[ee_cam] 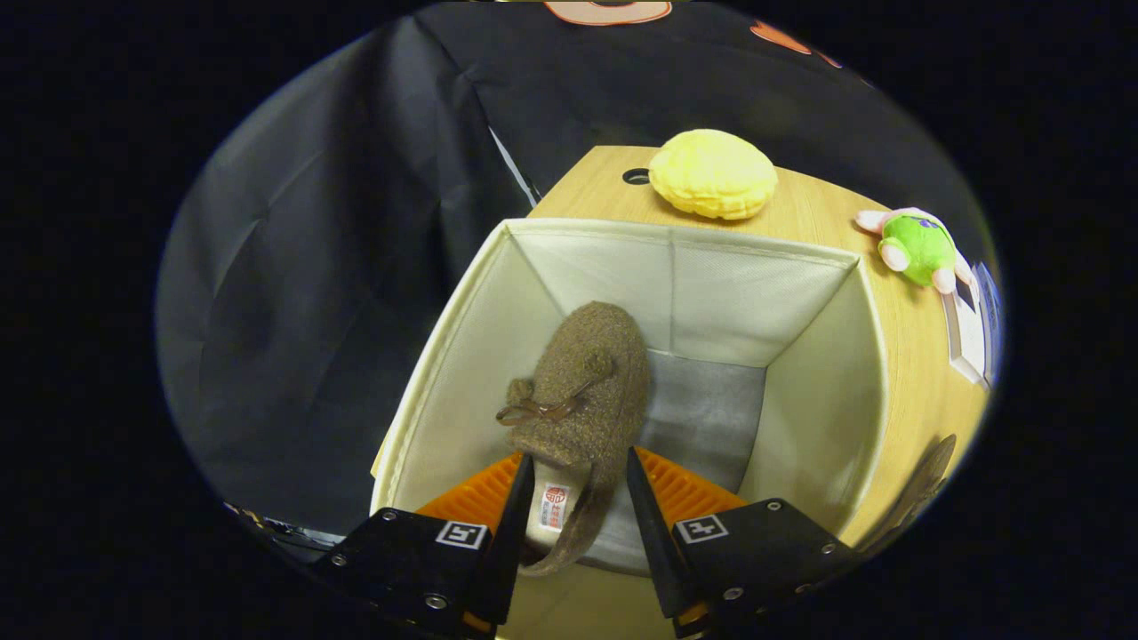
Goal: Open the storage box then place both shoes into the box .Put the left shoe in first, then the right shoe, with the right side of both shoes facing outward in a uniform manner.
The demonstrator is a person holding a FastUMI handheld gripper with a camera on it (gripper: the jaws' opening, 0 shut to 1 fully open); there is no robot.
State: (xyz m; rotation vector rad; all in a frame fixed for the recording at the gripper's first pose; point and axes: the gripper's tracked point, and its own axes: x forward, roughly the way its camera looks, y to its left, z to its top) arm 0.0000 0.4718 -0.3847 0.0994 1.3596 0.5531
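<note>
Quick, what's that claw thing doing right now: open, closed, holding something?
Gripper: fingers around the heel of the brown shoe inside the storage box; whether they actually press on it cannot be told.

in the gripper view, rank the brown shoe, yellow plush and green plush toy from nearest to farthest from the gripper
1. Brown shoe: between the fingers of the gripper, inside the storage box; whether both fingers press it is unclear.
2. Green plush toy: on the wooden table, beyond the box's right corner.
3. Yellow plush: on the table behind the box's far wall.
</note>
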